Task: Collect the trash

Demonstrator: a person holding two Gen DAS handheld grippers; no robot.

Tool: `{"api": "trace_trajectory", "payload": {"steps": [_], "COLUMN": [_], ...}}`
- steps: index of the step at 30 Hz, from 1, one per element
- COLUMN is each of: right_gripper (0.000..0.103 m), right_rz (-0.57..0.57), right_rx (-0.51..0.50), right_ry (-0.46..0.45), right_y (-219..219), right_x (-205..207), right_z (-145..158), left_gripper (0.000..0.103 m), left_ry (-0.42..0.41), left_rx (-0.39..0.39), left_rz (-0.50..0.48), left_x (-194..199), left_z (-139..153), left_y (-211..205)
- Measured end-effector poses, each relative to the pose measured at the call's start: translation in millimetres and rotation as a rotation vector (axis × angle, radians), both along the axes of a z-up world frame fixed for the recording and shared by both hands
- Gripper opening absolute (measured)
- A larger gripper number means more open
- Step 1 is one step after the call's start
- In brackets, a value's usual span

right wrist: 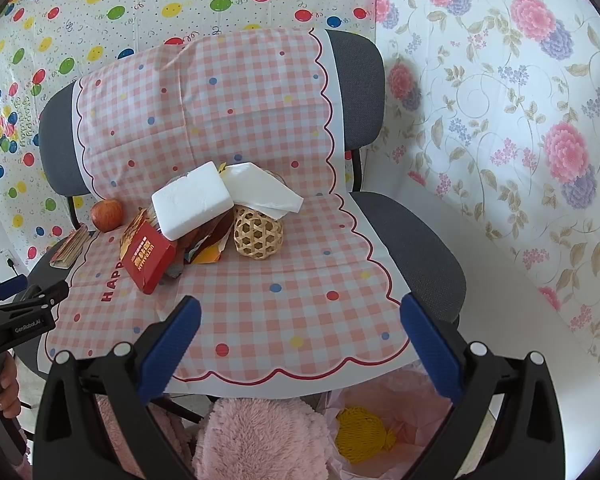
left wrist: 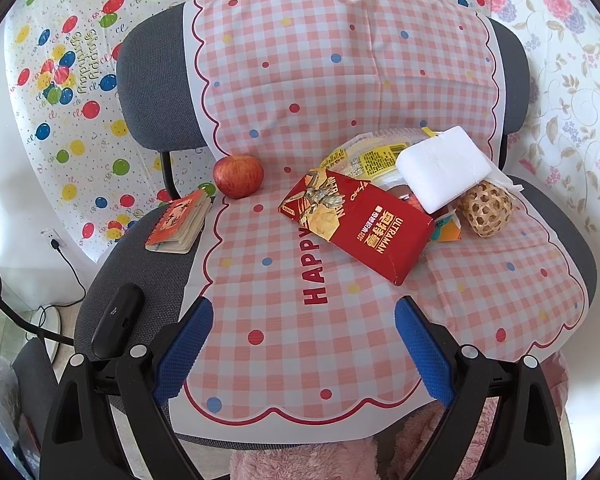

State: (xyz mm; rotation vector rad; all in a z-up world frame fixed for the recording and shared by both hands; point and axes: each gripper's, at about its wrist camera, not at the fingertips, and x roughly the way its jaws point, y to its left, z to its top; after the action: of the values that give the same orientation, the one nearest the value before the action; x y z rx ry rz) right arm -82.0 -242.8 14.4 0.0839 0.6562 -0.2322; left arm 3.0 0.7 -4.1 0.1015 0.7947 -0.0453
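both grippers (left wrist: 304,344) (right wrist: 300,340) gape empty over a gingham-draped chair (left wrist: 156,256) — balloon-print backdrop (left wrist: 60,80) behind.

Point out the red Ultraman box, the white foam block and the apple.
red Ultraman box (left wrist: 374,226), left wrist view, printed top face.
white foam block (right wrist: 192,204), right wrist view, top face.
apple (left wrist: 238,176), left wrist view, front skin.

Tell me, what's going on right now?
Left gripper and right gripper: jaws open, empty. Red box and white foam block piled on chair. Nothing in the way.
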Motion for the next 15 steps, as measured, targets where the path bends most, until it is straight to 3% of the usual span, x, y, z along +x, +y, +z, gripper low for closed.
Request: {"api": "trace_trajectory", "payload": {"steps": [7,10,13,15], "right_gripper": [0.097,0.097,0.097,0.097], "right_rz": [0.017,0.056,0.116,0.148], "right_rx": [-0.023,-0.02,-0.036,-0.028], "right_ry": [-0.005,-0.07,-0.146,-0.166], "right_y": [3.2,7.0,16.0,23.1], "right_x": [8.1,17.1,33.6,49.2], "right_z": [-4.6,-3.8,-1.8,-1.2], "left_gripper": [0.091,0.09,0.091,0.091], "left_ry": [0.026,0.036,-0.009,0.0], "left_rx": [-0.024,-0.061,-0.086,-0.075], "left_rz": [0.015,0.016,0.012,0.013], "left_x": [0.4,7.4,14.8,20.4], "left_z": [-6.2,-8.3,-8.2,-9.9], "left_y": [1.0,5.2,9.0,9.4]}}
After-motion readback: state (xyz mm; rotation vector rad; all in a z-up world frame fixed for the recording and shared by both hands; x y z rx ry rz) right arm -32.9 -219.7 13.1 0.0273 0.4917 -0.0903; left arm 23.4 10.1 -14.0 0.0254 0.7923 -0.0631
